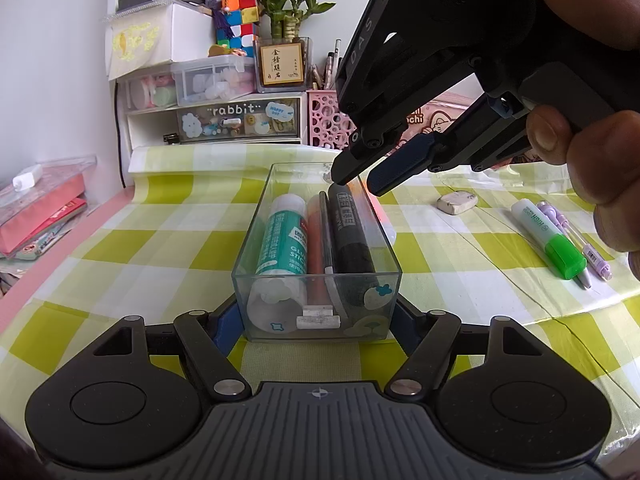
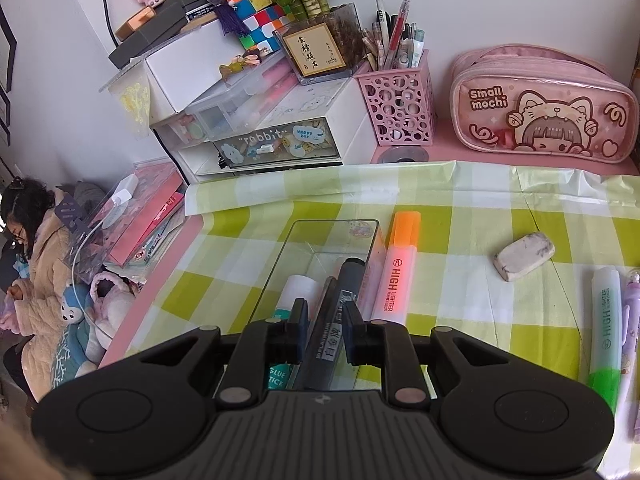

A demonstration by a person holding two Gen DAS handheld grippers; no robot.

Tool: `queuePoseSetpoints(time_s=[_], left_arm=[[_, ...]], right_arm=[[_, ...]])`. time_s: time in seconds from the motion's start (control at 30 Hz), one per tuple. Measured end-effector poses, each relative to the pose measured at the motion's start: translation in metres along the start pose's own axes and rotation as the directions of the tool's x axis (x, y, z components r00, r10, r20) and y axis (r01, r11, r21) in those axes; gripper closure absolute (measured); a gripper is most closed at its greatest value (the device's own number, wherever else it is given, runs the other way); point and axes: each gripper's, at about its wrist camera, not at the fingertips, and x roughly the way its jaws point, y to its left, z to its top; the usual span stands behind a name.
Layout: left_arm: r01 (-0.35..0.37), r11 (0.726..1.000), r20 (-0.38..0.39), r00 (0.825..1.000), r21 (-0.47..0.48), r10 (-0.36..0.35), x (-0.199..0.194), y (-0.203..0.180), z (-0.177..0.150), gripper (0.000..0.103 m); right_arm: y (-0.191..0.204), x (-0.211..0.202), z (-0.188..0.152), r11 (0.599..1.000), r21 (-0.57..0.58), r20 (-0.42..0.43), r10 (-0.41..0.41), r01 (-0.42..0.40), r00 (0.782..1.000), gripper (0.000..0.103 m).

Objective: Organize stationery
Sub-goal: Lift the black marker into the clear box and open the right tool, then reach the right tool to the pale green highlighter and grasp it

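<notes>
A clear box [image 1: 256,232] lies lengthwise on the checked cloth. My left gripper [image 1: 316,316] is shut on its near end, one pad on each side wall. Inside lie a glue stick [image 1: 280,236], a red pen [image 1: 316,236] and a black marker [image 1: 352,232]. My right gripper [image 1: 358,184] reaches down over the box's far end. In the right wrist view the gripper [image 2: 326,308] is shut on the black marker [image 2: 348,276], which runs between its fingers into the box [image 2: 332,222]. An orange highlighter [image 2: 400,264] lies just right of the box. An eraser [image 2: 524,256], a green highlighter [image 2: 606,320] and a purple pen [image 2: 632,320] lie further right.
Along the back stand a drawer organiser [image 2: 272,140], a pink pen holder [image 2: 400,108] and a pink pencil case [image 2: 540,112]. Flat boxes [image 1: 40,208] are stacked off the table's left edge. A person [image 2: 32,240] sits low at the far left.
</notes>
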Motion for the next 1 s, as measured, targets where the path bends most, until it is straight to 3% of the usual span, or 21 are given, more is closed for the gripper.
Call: queuePoseSetpoints(time_s=[0.23,0.47,0.8,1.0], left_arm=[[0.0,1.0,0.0,1.0,0.0,0.0,0.0,0.0,0.0,0.031],[0.0,1.0,0.0,1.0,0.0,0.0,0.0,0.0,0.0,0.031],[0.0,1.0,0.0,1.0,0.001,0.0,0.0,0.0,0.0,0.031],[0.001,1.0,0.0,1.0,0.001,-0.001,0.0,0.0,0.0,0.031]], right_arm=[[-0.025,-0.022,0.005,0.998,0.063,0.055,-0.009,0.005,0.998,0.093],[-0.083,-0.051,0.009,0.979,0.156,0.11,-0.148,0.13,0.983,0.093],[-0.131,-0.051,-0.004,0.946,0.129,0.029,-0.302,0.296,0.953,0.093],[-0.134,-0.048,-0.004,0.945,0.085,0.004,-0.317,0.315,0.948,0.091]])
